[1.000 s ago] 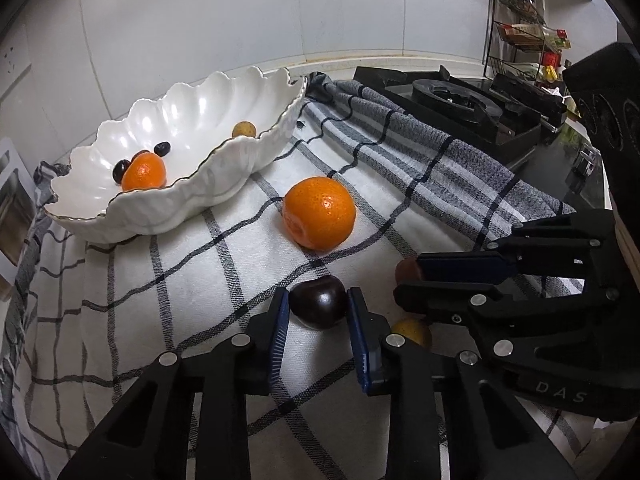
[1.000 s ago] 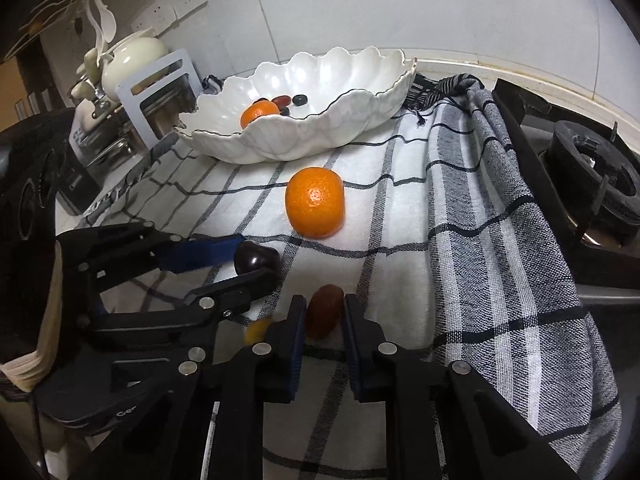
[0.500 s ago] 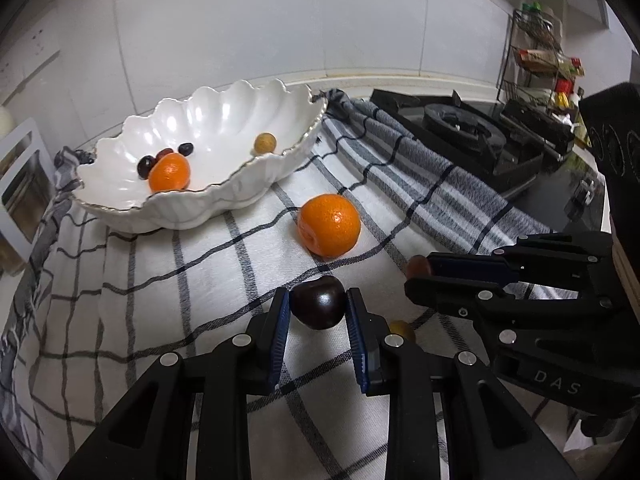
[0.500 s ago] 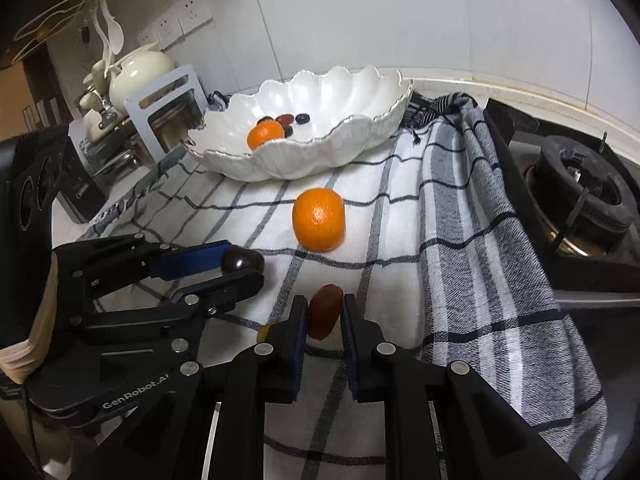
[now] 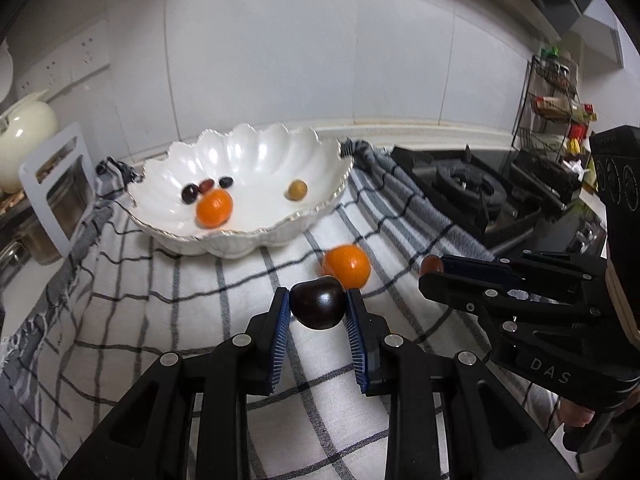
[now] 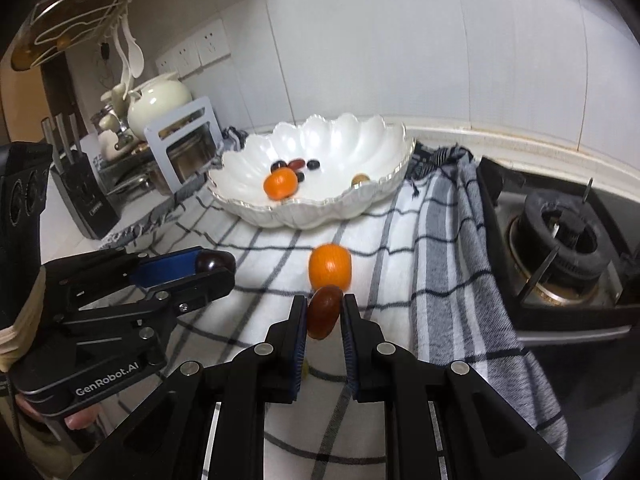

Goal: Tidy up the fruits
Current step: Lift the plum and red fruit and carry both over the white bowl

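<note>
Dark plum [image 5: 318,307] and reddish-brown date [image 6: 323,311] each clamped, lifted off checked cloth [image 5: 160,320]. Orange [image 5: 346,266] on cloth centre. White scalloped bowl [image 5: 256,160] at rear edge holds small fruits.

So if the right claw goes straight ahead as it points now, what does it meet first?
Probably the loose orange on the checked cloth, just beyond the red-brown fruit that the right claw grips. The white bowl lies farther on. Depth is unclear.

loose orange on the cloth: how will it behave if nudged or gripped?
The orange looks round with nothing beside it, so a nudge would probably roll it across the checked cloth. Its skin looks smooth and its body wide, so it may slip unless gripped across the middle.
</note>
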### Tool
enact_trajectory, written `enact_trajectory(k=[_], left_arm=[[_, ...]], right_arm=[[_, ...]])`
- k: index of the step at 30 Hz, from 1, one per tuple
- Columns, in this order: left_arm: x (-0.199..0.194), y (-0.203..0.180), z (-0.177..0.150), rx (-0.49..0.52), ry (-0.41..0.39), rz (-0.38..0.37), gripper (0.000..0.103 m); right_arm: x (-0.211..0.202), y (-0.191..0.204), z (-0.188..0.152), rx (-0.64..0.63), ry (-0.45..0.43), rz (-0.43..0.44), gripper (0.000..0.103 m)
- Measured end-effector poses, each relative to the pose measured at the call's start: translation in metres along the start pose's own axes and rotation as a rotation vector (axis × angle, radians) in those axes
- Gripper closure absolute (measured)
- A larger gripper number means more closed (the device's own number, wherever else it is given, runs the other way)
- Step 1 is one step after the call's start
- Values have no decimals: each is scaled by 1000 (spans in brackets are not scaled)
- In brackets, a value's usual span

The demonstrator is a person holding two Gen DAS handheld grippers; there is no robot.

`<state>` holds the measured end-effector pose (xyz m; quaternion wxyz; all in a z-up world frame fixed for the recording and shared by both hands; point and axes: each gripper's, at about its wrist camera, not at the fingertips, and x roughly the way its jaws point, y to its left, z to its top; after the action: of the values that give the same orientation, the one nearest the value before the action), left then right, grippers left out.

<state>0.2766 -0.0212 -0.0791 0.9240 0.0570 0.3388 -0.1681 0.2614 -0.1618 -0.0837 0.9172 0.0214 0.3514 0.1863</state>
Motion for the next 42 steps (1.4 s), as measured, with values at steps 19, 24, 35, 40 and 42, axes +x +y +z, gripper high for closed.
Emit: enact_trajectory(k=[19, 24, 35, 40, 42], left_arm=[[-28, 16, 50, -28, -147, 82, 75], [-25, 23, 66, -49, -160, 92, 75], [0, 39, 104, -78, -149, 81, 75], [19, 50, 120, -94, -122, 74, 75], [28, 54, 127, -96, -109, 77, 75]], right_arm=[[-17, 7, 63, -63, -162, -18, 85], [-11, 5, 81, -68, -181, -21, 85], [14, 1, 127, -69, -187, -31, 85], [28, -3, 146, -74, -176, -42, 85], [35, -4, 151, -75, -165, -46, 85]])
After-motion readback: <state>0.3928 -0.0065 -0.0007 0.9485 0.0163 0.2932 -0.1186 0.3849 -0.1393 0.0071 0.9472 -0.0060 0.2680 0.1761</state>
